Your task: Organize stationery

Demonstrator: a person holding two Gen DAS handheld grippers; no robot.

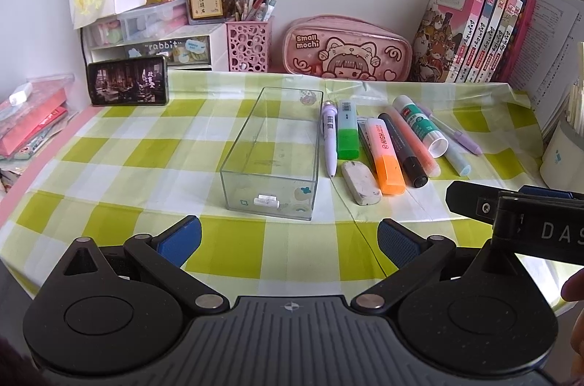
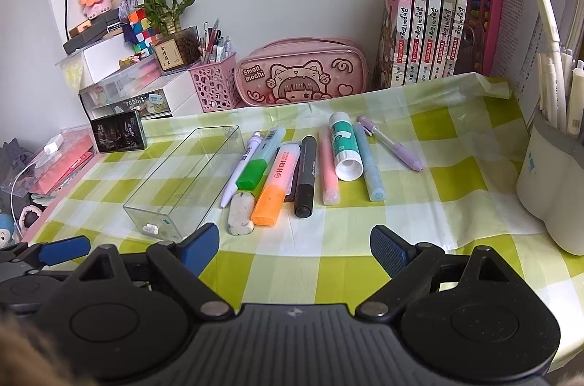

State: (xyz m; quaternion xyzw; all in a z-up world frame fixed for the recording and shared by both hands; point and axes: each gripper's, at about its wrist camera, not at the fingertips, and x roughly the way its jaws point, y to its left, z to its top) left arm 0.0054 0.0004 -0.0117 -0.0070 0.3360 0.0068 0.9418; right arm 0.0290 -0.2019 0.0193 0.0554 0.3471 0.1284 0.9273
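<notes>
A clear plastic box (image 1: 272,152) (image 2: 186,179) lies lengthwise on the green checked cloth, with only a small white piece inside at its near end. Right of it lies a row of stationery: a white-purple pen (image 1: 329,137), a green highlighter (image 1: 346,132), a white eraser (image 1: 360,182) (image 2: 241,213), an orange highlighter (image 1: 385,157) (image 2: 273,190), a black marker (image 1: 405,150) (image 2: 304,176), a pink highlighter (image 2: 327,167), a glue stick (image 1: 421,126) (image 2: 345,148), a blue pen (image 2: 369,165) and a purple pen (image 2: 394,148). My left gripper (image 1: 290,245) is open in front of the box. My right gripper (image 2: 295,249) is open in front of the row.
At the back stand a pink pencil case (image 1: 348,50), a pink pen holder (image 1: 248,44), a phone (image 1: 127,84), drawer boxes and a row of books (image 1: 474,31). A white cup with pens (image 2: 554,181) stands at the right. The cloth's near edge hangs off the table.
</notes>
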